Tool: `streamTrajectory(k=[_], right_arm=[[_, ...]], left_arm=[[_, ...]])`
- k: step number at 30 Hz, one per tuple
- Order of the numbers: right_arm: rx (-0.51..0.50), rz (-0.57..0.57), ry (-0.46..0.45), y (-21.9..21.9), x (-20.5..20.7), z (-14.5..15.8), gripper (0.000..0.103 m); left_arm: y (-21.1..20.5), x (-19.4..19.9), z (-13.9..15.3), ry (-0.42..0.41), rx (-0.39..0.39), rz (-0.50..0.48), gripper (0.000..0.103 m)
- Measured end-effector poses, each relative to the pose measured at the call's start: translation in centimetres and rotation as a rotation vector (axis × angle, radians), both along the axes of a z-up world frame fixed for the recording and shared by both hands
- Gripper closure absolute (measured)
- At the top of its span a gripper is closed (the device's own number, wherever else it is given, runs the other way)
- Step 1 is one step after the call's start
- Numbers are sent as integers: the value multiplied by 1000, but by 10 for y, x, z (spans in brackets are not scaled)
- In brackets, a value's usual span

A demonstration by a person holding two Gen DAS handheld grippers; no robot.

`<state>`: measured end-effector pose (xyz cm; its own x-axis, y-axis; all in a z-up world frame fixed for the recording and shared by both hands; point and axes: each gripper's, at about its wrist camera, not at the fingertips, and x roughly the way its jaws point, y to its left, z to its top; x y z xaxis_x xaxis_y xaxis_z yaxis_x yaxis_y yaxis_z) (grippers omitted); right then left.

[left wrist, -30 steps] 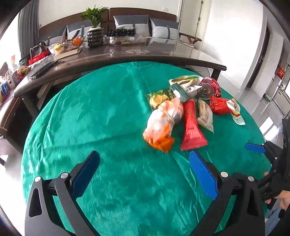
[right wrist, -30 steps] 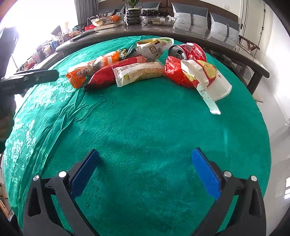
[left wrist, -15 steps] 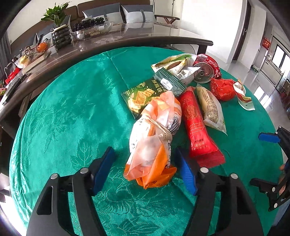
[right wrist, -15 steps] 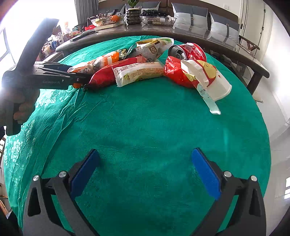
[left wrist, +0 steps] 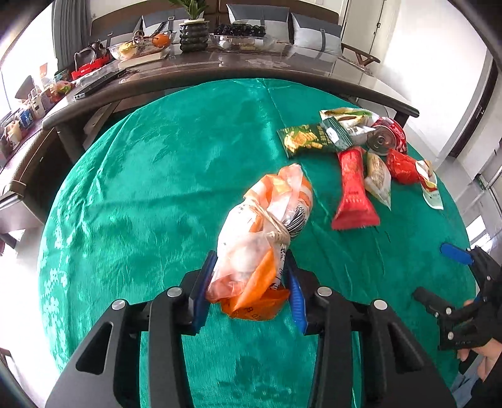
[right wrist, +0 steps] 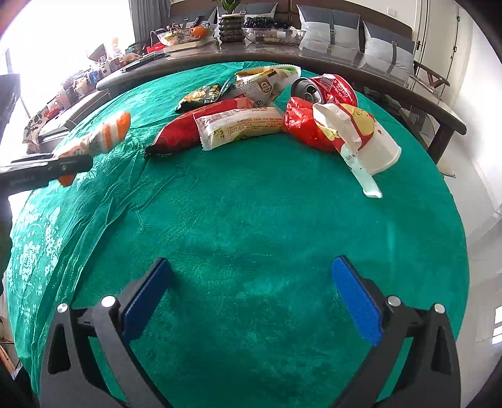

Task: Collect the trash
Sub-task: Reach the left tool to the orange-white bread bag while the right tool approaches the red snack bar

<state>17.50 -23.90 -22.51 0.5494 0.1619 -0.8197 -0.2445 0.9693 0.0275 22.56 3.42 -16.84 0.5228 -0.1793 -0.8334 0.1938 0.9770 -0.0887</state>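
My left gripper [left wrist: 249, 282] is shut on the near end of an orange and white knotted plastic bag [left wrist: 266, 219] and holds it above the green tablecloth [left wrist: 150, 194]. The bag also shows in the right wrist view [right wrist: 100, 138], lifted at the left. My right gripper [right wrist: 251, 295] is open and empty over bare cloth near the table's front edge. Farther back lie a red wrapper [right wrist: 188, 128], a white snack packet [right wrist: 241, 125], a crumpled red bag [right wrist: 304, 125], a red can [right wrist: 326, 89], a paper cup [right wrist: 376, 150] and green packets [left wrist: 307, 139].
A long dark table [left wrist: 219, 72] stands behind the round one, carrying a potted plant [left wrist: 193, 34], bowls of fruit and snacks, and boxes. Cushioned seats [right wrist: 345, 28] line the back wall. The cloth hangs over the round table's edge at the left.
My left gripper moved forward around the orange bag, shut on it and lifted it back away from the other trash. My right gripper has not moved.
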Motion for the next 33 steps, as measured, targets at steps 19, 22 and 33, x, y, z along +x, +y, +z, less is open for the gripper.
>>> streamTrajectory(k=[19, 22, 33], right_arm=[[-1, 0, 0, 0, 0, 0, 5], [-1, 0, 0, 0, 0, 0, 5], [50, -28, 10, -11, -4, 4, 5]], left_arm=[[-12, 1, -25, -32, 82, -67, 5], [-12, 2, -25, -33, 85, -66, 4], [-12, 2, -26, -33, 85, -64, 4]])
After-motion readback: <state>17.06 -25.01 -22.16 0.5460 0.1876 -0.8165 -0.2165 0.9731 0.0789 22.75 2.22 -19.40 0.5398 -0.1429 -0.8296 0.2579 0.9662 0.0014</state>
